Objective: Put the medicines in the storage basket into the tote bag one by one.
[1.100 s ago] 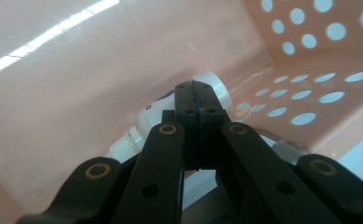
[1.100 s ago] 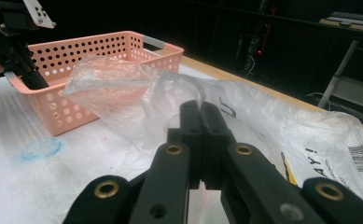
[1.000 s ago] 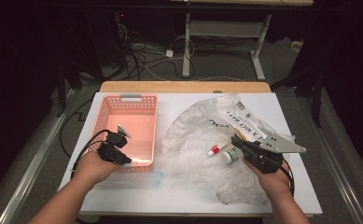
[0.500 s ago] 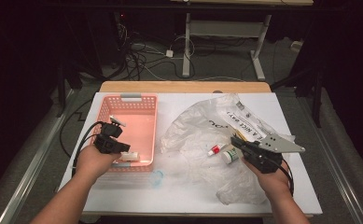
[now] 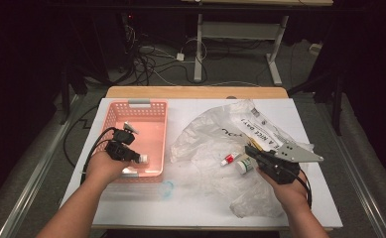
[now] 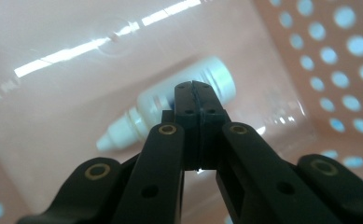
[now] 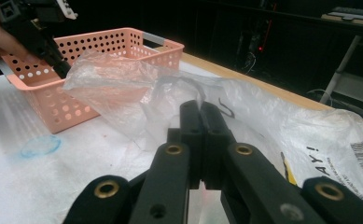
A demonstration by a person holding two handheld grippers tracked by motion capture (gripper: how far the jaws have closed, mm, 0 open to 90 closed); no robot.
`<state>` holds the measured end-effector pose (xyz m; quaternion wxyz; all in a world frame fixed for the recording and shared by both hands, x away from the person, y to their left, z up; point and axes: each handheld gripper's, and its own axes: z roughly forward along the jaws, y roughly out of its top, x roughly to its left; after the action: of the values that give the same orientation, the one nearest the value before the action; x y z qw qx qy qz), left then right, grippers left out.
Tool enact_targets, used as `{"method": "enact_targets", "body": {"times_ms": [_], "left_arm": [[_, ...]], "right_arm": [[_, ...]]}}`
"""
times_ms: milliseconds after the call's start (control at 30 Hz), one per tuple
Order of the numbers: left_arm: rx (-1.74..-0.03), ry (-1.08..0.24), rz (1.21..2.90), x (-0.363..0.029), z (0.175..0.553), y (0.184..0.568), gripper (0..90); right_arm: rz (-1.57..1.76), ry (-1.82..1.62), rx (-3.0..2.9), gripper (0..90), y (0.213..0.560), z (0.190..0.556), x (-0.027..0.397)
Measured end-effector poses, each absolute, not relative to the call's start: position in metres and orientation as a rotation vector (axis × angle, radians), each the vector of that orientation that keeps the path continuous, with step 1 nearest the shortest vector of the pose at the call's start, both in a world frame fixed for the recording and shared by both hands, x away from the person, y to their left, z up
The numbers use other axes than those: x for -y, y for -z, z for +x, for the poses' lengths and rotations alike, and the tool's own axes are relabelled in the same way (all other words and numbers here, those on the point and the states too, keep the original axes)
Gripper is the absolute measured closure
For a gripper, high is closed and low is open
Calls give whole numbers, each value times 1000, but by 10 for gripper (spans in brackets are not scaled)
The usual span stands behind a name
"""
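A pink perforated basket (image 5: pixel 146 106) stands on the left of the white table. A small white dropper bottle (image 6: pixel 137 116) lies on its side on the basket floor, near the front wall (image 5: pixel 142 158). My left gripper (image 5: pixel 134 155) hovers inside the basket just above the bottle, jaws pressed together with nothing between them (image 6: pixel 198 88). My right gripper (image 5: pixel 252 148) rests shut over a crumpled clear plastic bag (image 5: pixel 205 134), its tips (image 7: pixel 200 108) empty. A red-capped tube (image 5: pixel 228 159) and a small white-green bottle (image 5: pixel 245 165) lie on the bag just left of the right gripper.
The bag (image 7: pixel 137 79) spreads over the table's middle and right, with printed lettering at its far side. A blue ring mark (image 5: pixel 166 189) sits on the table in front of the basket. Cables and desk legs lie on the floor beyond the table's wooden far edge.
The left hand and its gripper shifted left and slightly back along the basket's front, away from the white bottle lying there. The right gripper stayed where it was.
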<state>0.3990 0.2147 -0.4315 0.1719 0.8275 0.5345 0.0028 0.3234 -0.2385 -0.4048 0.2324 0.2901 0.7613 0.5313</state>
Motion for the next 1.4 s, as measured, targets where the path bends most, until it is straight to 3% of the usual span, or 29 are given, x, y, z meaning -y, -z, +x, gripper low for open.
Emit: {"method": "enact_targets", "body": {"times_ms": [133,367,500,567,633,733,800,1167,1267,1333,1400], "left_arm": [[-1510,-15,2263,-223,401,425,871],[-1434,-168,2139,-230,413,411,477],[-1443,-128,2066,-229,429,411,322],[-1452,-138,2058,-227,436,414,297],[-1489,-154,2069,-223,445,421,177],[-1569,-232,2022,-224,459,424,127],[-1632,-260,1998,-224,471,426,0],[-1835,-130,2000,-216,508,466,1],[-1860,-129,1987,-215,510,469,86],[-1829,-159,2013,-214,508,469,316],[-1819,-179,2026,-212,508,469,364]], "right_arm": [[799,-1467,-2086,900,404,323,241],[794,-1467,-2096,900,405,322,238],[797,-1458,-2100,900,406,323,238],[805,-1458,-2097,900,406,324,238],[808,-1458,-2099,900,407,324,239],[802,-1455,-2103,900,408,324,238],[803,-1455,-2105,900,408,324,238],[796,-1458,-2095,900,406,322,241],[791,-1462,-2088,900,405,322,244],[799,-1466,-2083,900,405,323,247],[804,-1466,-2076,900,404,322,248]]}}
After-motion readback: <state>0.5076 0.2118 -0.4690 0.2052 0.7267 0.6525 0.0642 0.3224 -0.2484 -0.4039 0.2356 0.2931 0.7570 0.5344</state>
